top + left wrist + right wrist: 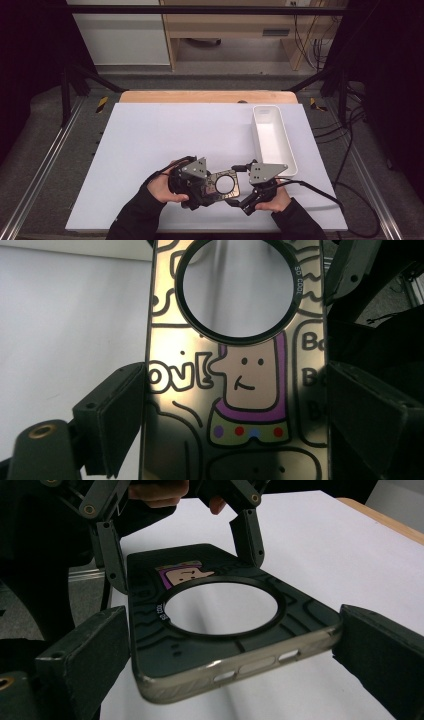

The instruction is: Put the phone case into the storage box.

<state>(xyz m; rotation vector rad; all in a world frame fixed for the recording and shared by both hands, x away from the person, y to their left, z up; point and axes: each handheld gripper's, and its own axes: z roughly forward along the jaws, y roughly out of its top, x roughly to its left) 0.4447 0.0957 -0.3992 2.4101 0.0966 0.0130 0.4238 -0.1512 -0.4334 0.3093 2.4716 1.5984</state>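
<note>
A dark phone case point(234, 192) with cartoon drawings and a round ring cutout is held level just above the white table. My left gripper point(210, 187) is shut on its two long edges; in the left gripper view the case point(250, 385) runs up between both pads point(117, 420). My right gripper point(239, 198) comes at the case's other end from the lower right. In the right gripper view the case point(215, 650) lies between my right gripper's point(235, 630) pads, both against its sides with no gap showing. The left gripper point(180, 545) clamps the far end.
A white rectangular bin point(256, 135) stands to the right, beyond the right hand. The white table sheet point(165, 140) stretches wide behind and to the left of both hands. Black cables trail off the table's right side.
</note>
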